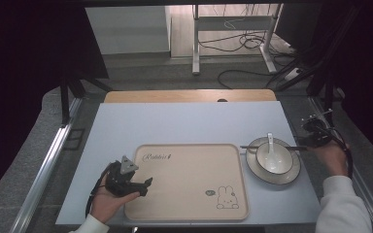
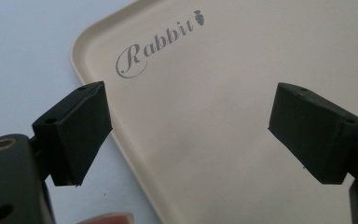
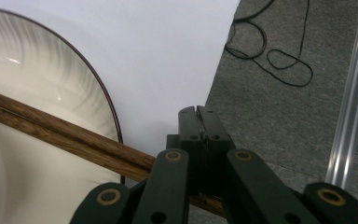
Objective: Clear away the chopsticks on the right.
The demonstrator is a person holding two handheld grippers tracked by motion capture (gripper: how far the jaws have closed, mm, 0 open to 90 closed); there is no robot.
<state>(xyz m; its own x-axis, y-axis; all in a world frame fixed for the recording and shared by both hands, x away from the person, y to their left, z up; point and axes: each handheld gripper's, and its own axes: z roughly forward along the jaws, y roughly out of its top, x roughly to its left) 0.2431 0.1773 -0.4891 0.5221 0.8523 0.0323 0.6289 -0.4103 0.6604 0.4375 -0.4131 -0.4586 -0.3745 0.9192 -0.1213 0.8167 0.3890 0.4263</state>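
The right gripper (image 1: 307, 141), its fingers (image 3: 198, 140) closing tight beside the chopsticks (image 1: 272, 147) lying across the plate (image 1: 273, 175) near the bench's right edge, is gripping nothing visible, while the left gripper (image 1: 148, 184) is hovering open-fingered over the tray's (image 1: 184, 194) left edge.

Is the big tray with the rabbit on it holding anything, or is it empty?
Empty. The tray shows bare beige surface with printed lettering and a rabbit drawing; the bowl, spoon and plate sit beside it.
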